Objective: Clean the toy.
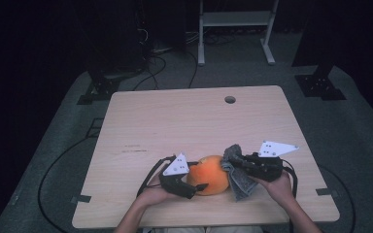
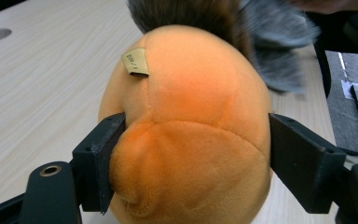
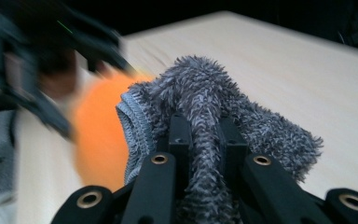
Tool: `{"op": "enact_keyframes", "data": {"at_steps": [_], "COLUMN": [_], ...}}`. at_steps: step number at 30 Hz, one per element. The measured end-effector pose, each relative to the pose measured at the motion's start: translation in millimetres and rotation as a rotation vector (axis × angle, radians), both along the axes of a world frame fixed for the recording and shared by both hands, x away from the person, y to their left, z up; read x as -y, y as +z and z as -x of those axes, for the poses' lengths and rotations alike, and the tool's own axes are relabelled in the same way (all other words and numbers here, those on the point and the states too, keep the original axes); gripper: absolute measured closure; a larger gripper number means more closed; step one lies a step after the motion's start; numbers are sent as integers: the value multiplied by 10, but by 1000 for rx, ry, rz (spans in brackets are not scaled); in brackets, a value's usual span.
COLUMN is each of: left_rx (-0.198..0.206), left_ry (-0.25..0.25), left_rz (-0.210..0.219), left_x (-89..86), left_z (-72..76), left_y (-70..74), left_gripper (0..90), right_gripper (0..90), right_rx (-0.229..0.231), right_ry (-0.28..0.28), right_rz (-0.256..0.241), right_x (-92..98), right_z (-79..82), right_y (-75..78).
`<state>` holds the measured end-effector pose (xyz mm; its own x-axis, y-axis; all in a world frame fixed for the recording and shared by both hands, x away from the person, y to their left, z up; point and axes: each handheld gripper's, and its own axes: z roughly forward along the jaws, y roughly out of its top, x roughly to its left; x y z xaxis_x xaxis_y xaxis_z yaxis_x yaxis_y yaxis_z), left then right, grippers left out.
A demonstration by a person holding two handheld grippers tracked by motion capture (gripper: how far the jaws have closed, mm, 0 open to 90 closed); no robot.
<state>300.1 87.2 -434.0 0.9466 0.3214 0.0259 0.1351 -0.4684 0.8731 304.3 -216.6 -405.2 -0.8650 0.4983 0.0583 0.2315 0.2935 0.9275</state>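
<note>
- Pale wood table (image 1: 175, 121) in a dark room, grey carpet around it.
- We see the left gripper (image 1: 190, 187) clamped on both sides of the orange plush toy (image 1: 210, 174), near the table's front edge.
- Right gripper (image 1: 237, 162) pinches a grey fuzzy cloth (image 1: 238, 182), which we see touching the toy's right side.

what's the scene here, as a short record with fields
held by left gripper: orange plush ball, jaws pressed into its two sides
held by right gripper: grey fuzzy cloth, pinched in a fold
cloth and ball: cloth lies against the ball's right side
surface: light wooden table, near edge
plush detail: small tan tag on a seam
</note>
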Motion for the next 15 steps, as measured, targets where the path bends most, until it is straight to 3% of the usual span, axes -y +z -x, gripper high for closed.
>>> {"op": "enact_keyframes", "data": {"at_steps": [3,5,7,10,14,15], "left_rx": [12,24,11,-43,-49,-48], "left_ry": [-8,-21,-32,-5,11,12], "left_rz": [4,-8,1,41,42,43], "left_x": [62,71,52,-22,-13,-1], "left_z": [25,48,56,4,-19,-13], "left_y": [6,16,33,50,25,27], "left_gripper": [233,233,207,205,251,251], "right_gripper": [791,791,792,791,791,791], "right_rx": [41,64,57,46,34,18], "right_ry": [47,75,91,93,60,34], "right_rz": [2,59,133,130,134,137], "right_x": [-126,-268,-404,-409,-301,-195], "right_z": [50,77,44,30,4,-17], "right_y": [130,192,140,97,40,-14]}}
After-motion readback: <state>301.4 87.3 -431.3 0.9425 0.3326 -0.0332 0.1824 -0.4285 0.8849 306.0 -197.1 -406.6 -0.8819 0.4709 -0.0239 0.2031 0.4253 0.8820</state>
